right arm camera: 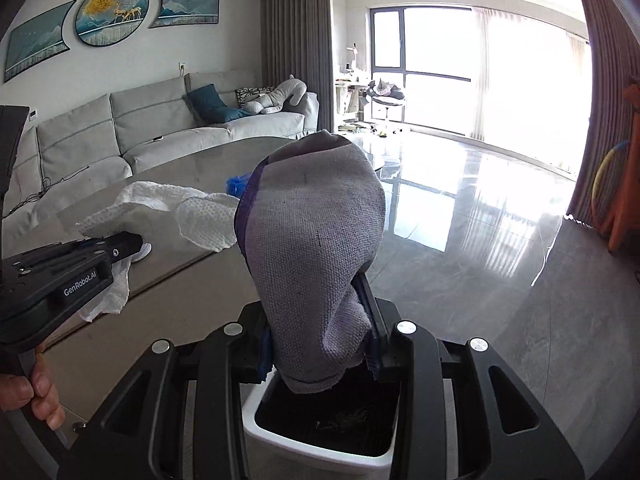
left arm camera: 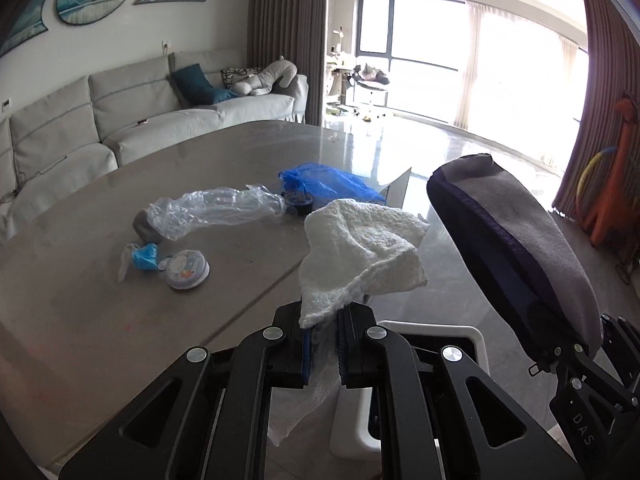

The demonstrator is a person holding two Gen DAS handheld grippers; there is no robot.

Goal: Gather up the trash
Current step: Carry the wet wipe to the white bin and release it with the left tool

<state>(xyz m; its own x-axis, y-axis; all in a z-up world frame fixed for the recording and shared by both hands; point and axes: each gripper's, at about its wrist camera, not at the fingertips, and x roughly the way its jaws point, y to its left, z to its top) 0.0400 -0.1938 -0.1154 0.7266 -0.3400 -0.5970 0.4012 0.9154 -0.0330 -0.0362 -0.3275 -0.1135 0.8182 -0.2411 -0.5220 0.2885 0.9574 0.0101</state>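
Living rm, grey sofa (left arm camera: 120, 112) far left, bright window behind. Grey worktop (left arm camera: 80, 280) w/ clear plastic wrap (left arm camera: 212, 212), blue mesh bag (left arm camera: 328, 182). Left claw (left arm camera: 323, 320) clamped on white paper towel (left arm camera: 360, 248). Right claw (right arm camera: 320, 344) clamped on grey sock (right arm camera: 316, 240), above white bin (right arm camera: 320, 452) near worktop edge.

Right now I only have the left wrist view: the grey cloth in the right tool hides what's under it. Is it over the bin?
Observer: Yes. The grey cloth's lower end hangs just above the white bin's open mouth, the right tool shut on it.
Operator: Anything inside?
Observer: A black interior with faint scraps at the bottom.
Operator: Who holds the left tool?
Observer: A hand wraps the left tool's handle; the tool is shut on the white paper towel.
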